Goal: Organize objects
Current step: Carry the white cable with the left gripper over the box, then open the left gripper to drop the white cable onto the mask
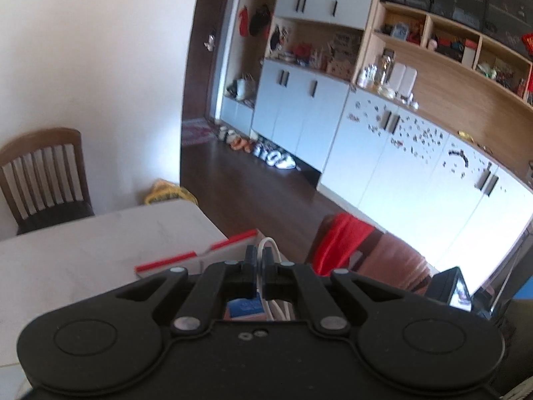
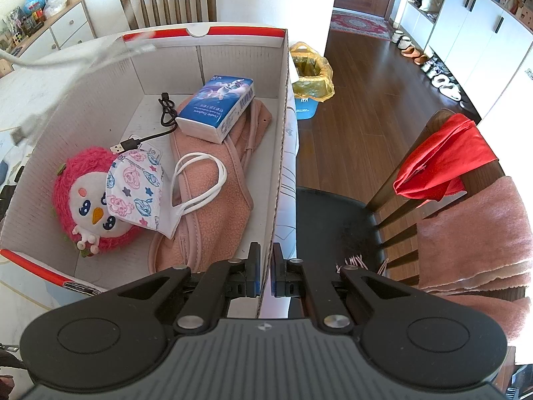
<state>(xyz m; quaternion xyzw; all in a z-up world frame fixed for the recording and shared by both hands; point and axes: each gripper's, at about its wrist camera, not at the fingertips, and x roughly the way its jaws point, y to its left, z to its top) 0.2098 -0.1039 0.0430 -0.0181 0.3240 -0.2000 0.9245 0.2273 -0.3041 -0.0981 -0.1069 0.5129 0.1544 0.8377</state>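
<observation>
We see the cardboard box [image 2: 233, 53] on the worktop [image 1: 83, 243] holding a pink plush penguin [image 2: 90, 200], patterned mask [image 2: 136, 190], tissue pack [image 2: 216, 106], black USB cable [image 2: 160, 123] and pink cloth [image 2: 213, 206]. Only the left view shows cupboards [image 1: 383, 153]. Our right claw [image 2: 265, 266] clamps the box's wall; our left claw [image 1: 260, 260] pinches white cord [image 1: 269, 243].

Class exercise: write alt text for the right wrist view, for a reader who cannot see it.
The right gripper is clamped on the side wall of an open cardboard box on a table. Inside lie a pink plush bird, a patterned face mask, a black USB cable, and a tissue pack on a folded pink cloth.
</observation>
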